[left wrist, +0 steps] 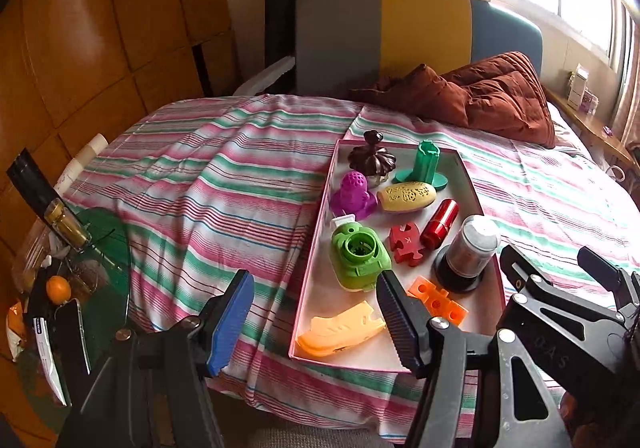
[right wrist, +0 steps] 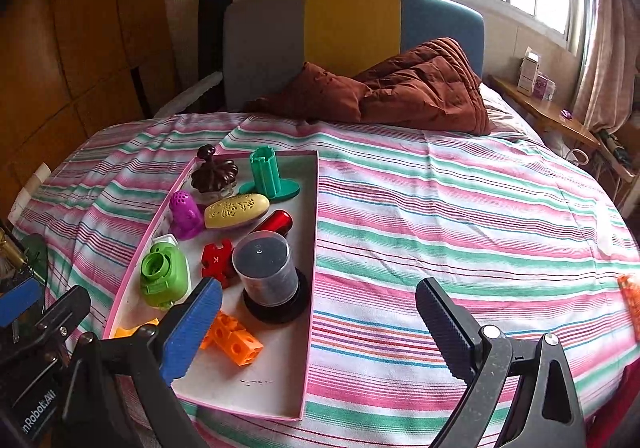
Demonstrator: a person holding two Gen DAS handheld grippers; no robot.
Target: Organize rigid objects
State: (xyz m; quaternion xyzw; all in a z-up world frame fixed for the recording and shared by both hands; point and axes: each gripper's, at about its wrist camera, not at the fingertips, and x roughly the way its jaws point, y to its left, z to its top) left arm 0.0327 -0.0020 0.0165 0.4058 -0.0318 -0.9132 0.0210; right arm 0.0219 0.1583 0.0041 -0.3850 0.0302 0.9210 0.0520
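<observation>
A shallow pink-rimmed white tray (left wrist: 470,184) (right wrist: 312,248) lies on the striped bed. It holds several rigid objects: a brown ornate lid (left wrist: 371,158), a teal stand (left wrist: 426,168), a purple figure (left wrist: 354,194), a yellow carved oval (left wrist: 406,198), a red cylinder (left wrist: 439,224), a red puzzle piece (left wrist: 408,244), a green round gadget (left wrist: 360,258) (right wrist: 164,276), a grey-and-black canister (left wrist: 470,252) (right wrist: 268,274), an orange block (left wrist: 438,300) (right wrist: 236,340) and a yellow-orange curved piece (left wrist: 340,332). My left gripper (left wrist: 316,322) is open and empty above the tray's near left edge. My right gripper (right wrist: 320,328) is open and empty above the tray's near right edge.
A brown quilt (right wrist: 400,88) lies at the head of the bed before a grey, yellow and blue headboard (right wrist: 352,28). A glass side table (left wrist: 80,268) with clutter and an orange stands left. A wooden shelf (right wrist: 548,116) runs under the window. An orange thing (right wrist: 630,304) lies at the bed's right edge.
</observation>
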